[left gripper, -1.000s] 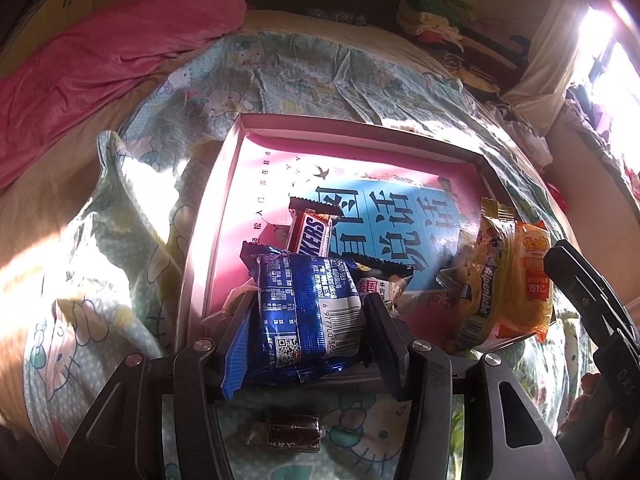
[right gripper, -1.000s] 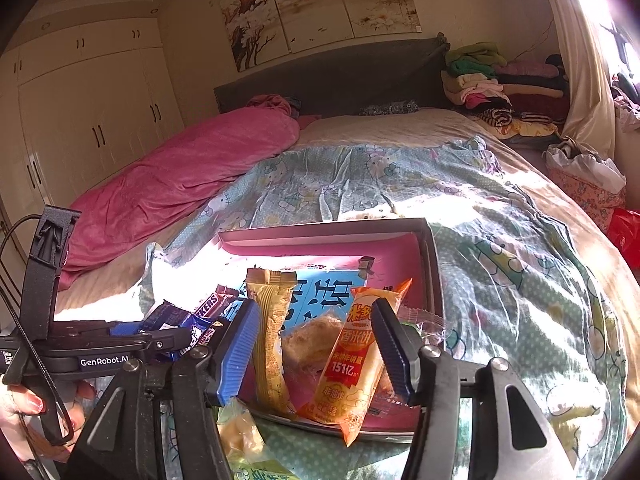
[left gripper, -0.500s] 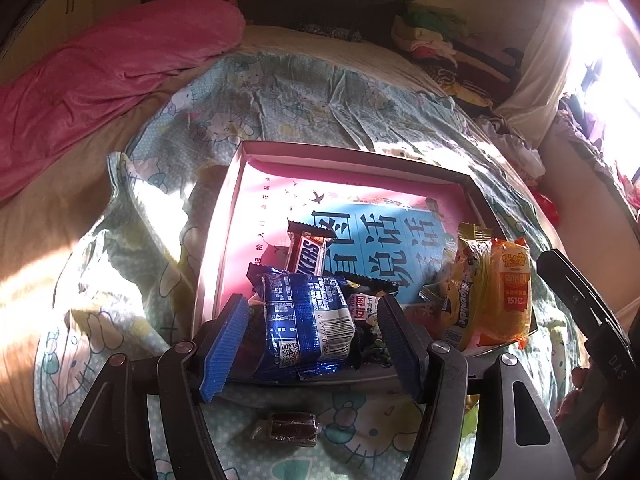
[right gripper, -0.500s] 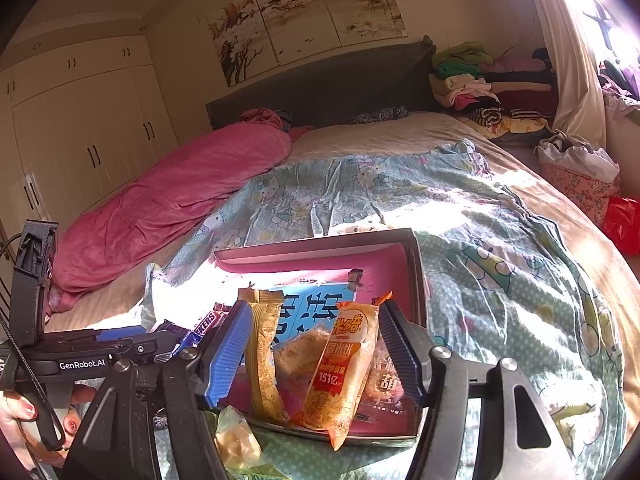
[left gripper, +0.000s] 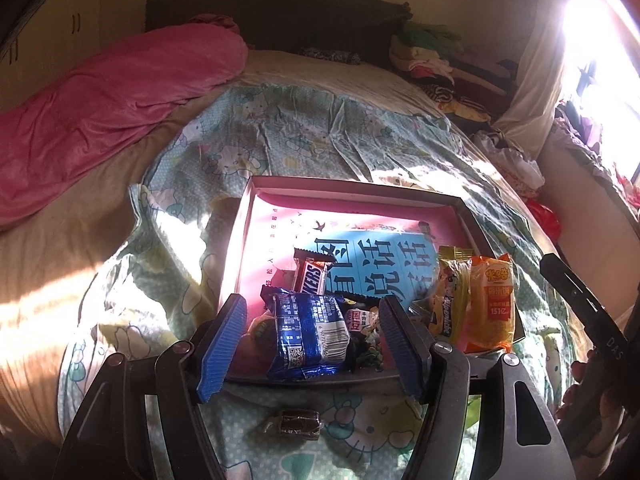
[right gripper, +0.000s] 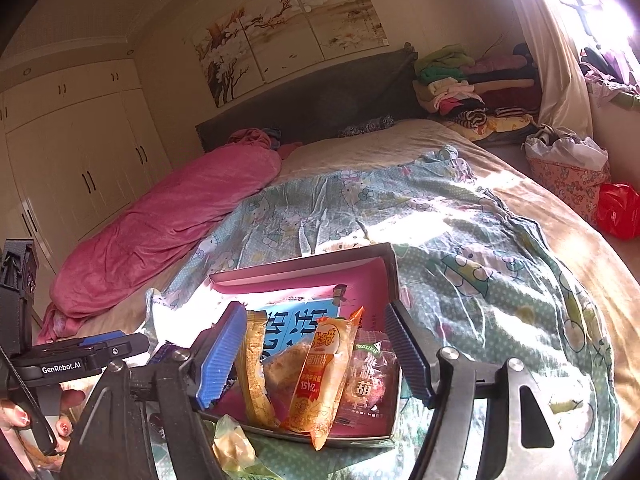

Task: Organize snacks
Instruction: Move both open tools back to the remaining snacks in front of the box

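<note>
A shallow pink box [left gripper: 352, 188] [right gripper: 304, 264] lies on the bedspread. In its near left corner rests a blue foil packet [left gripper: 304, 332], with a Snickers bar [left gripper: 310, 276] behind it. My left gripper [left gripper: 312, 344] hangs just above; its jaws are opening and the pads stand clear of the blue packet between them. An orange packet [right gripper: 324, 376] [left gripper: 490, 308] and a yellow packet [right gripper: 254, 368] [left gripper: 450, 300] lean in the near right corner. My right gripper [right gripper: 316, 354] straddles them, its jaws opening too, touching neither.
A small dark wrapped candy [left gripper: 296, 424] lies on the bedspread before the box. A yellow-green packet [right gripper: 232, 448] lies by the box's near edge. A pink quilt [right gripper: 160, 232] runs along the left. Folded clothes [right gripper: 460, 88] are stacked by the headboard.
Both grippers' jaws have spread and let go: the blue packet has settled in the box, the orange and yellow packets lean free. Both grippers have drawn back a little and risen.
</note>
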Tool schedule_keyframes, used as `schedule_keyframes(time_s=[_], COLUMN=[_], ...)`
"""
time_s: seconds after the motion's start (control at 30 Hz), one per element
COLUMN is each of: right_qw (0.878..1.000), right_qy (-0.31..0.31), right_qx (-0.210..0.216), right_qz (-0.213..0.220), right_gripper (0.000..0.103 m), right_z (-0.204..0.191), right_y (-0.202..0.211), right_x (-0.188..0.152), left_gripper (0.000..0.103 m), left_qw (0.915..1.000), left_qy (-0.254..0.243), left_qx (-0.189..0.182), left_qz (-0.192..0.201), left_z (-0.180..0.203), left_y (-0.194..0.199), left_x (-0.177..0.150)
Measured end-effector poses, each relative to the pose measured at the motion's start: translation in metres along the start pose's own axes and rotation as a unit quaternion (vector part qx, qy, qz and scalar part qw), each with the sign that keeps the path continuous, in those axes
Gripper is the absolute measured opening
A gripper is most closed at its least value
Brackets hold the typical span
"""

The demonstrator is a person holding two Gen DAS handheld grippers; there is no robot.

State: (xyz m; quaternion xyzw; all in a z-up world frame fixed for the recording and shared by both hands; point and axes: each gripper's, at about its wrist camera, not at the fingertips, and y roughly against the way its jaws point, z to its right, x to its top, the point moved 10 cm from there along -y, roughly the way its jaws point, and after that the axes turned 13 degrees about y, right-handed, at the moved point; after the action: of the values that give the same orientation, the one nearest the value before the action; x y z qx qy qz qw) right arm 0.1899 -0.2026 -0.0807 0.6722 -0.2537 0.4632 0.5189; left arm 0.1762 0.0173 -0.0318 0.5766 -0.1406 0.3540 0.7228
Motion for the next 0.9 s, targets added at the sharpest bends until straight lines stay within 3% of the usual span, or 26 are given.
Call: schedule_keyframes(time_s=[0.13, 0.9], right_qw=[1.000, 0.996], right_qy=[-0.001, 0.039], right_qx=[0.012, 0.076], right_qz=[0.011, -0.026], right_gripper=[0.078, 0.080], right_z=[-0.004, -0.050], right_y=[0.006, 0.016], right_x=[0.003, -0.021], left_gripper=[0.076, 0.077], left_qw=[1.0000, 0.9994], left_qy=[0.000, -0.021], left_qx=[0.004, 0.009], left_qz=[0.001, -0.024], left_z=[-0.003, -0.017], left_y=[0.004, 0.014], left_x=[-0.002, -0.030])
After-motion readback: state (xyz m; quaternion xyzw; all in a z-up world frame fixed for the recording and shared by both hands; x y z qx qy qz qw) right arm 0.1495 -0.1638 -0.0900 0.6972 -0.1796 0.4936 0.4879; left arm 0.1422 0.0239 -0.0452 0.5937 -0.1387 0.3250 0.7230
